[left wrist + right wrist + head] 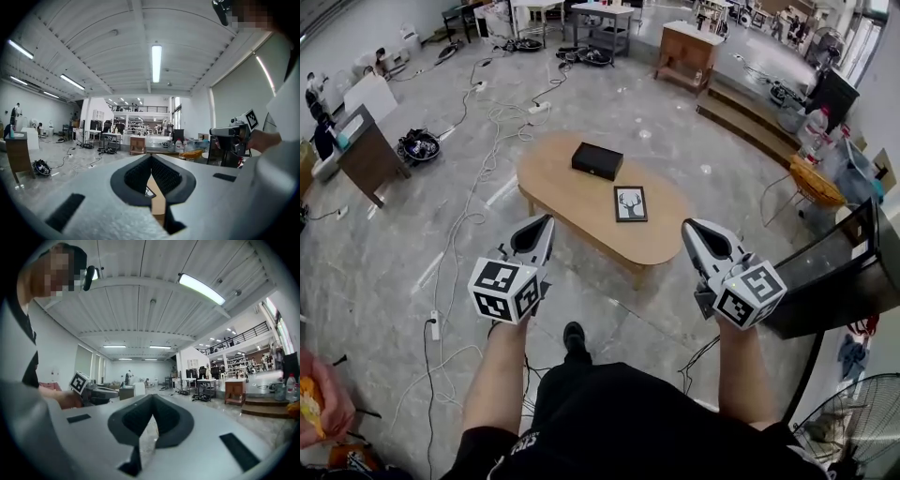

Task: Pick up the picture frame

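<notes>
We log the picture frame [630,203] as black-bordered, its white print carrying a dark antlered deer-head silhouette; the tabletop [572,202] under it is light tan wood, and the box [597,160] is plain black. The left hand-held gripper [546,222] and right hand-held gripper [689,229] are pale grey with dark charcoal, finely ribbed pads, and each bears a white cube printed with black square markers. We record the floor [384,272] as glossy mottled grey, crossed by white cables [450,248].
</notes>
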